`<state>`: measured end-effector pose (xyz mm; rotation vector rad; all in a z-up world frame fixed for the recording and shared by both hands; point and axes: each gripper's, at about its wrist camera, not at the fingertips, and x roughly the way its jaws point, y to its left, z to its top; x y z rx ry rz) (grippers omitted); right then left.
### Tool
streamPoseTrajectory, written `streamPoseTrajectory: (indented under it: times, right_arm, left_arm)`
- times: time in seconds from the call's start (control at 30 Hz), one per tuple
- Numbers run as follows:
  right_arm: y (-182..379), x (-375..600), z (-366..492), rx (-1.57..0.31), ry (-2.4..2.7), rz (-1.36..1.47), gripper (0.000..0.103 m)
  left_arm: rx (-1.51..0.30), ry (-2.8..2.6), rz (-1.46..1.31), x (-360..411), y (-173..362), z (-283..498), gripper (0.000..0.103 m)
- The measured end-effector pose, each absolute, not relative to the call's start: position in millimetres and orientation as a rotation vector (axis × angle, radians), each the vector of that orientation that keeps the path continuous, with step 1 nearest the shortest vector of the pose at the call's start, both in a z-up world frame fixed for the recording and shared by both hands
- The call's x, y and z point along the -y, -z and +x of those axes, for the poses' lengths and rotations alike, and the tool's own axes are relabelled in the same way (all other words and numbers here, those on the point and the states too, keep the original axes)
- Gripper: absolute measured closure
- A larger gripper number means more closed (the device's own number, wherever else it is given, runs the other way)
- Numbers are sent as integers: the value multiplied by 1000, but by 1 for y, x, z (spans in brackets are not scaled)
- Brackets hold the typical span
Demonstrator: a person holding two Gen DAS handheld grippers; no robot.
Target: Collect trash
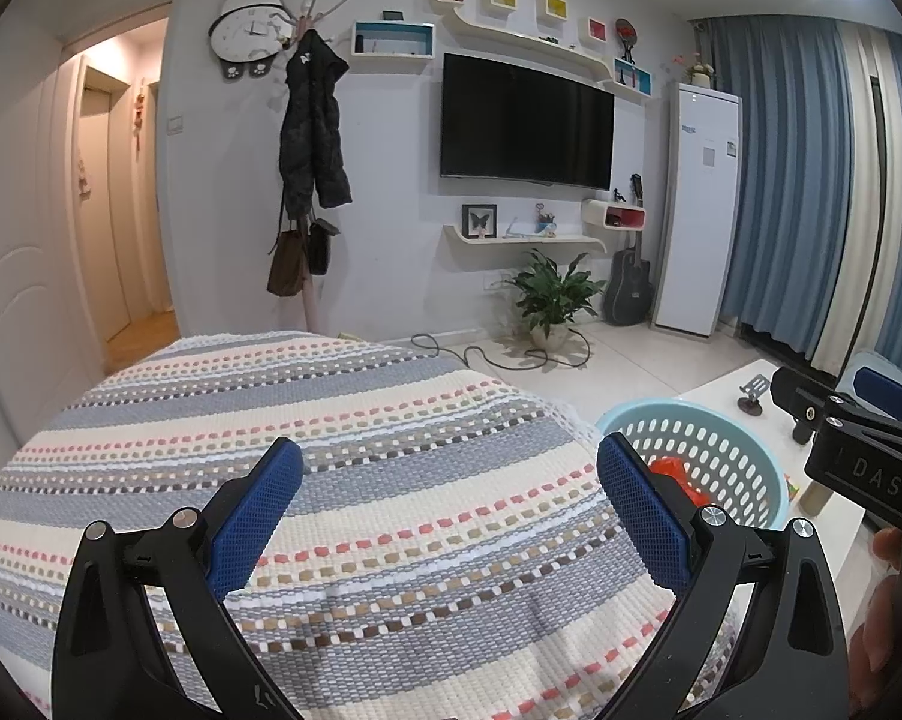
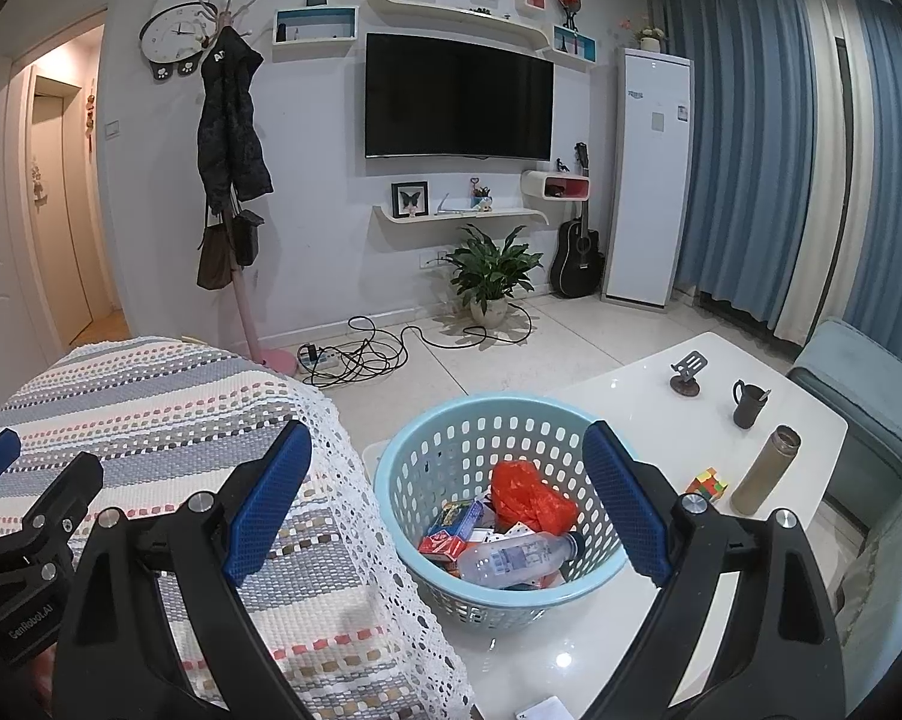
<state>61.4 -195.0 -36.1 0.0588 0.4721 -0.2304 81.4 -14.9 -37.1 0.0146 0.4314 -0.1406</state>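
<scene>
A light blue plastic basket (image 2: 451, 438) stands on the white table (image 2: 661, 414). It holds a red plastic bag (image 2: 526, 495), a clear plastic bottle (image 2: 514, 558) and small colourful boxes (image 2: 454, 525). My right gripper (image 2: 448, 510) is open and empty, held above the basket. My left gripper (image 1: 451, 516) is open and empty above the striped woven cover (image 1: 331, 420), left of the basket (image 1: 721, 450). The red bag (image 1: 673, 471) shows inside the basket in the left wrist view. The right gripper's body (image 1: 859, 438) shows at the right edge there.
On the table stand a brown flask (image 2: 766, 471), a dark mug (image 2: 748, 402), a colour cube (image 2: 707, 482) and a small stand (image 2: 686, 373). Cables and a power strip (image 2: 331, 357) lie on the floor. A potted plant (image 2: 490, 276) and blue sofa (image 2: 865, 384) stand beyond.
</scene>
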Motion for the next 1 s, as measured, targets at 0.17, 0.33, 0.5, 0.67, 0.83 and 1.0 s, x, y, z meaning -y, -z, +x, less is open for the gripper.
streamPoseTrajectory:
  times: [0.17,0.33,0.5,0.67,0.83,1.0]
  right_arm:
    - [31,195,60,-469,228,60,16]
    - [23,194,54,-451,225,53,16]
    - [17,193,48,-439,223,49,15]
    - [14,189,41,-430,210,46,15]
    - [9,187,33,-418,204,45,15]
    - [7,186,29,-417,198,54,14]
  left_arm:
    - [-426,138,16,15,35,81,8]
    - [-389,136,43,20,25,73,8]
    - [-373,71,87,24,17,61,8]
    - [-357,54,91,22,5,47,8]
    - [-404,88,43,13,2,42,7]
    - [-402,82,18,-1,-2,34,7]
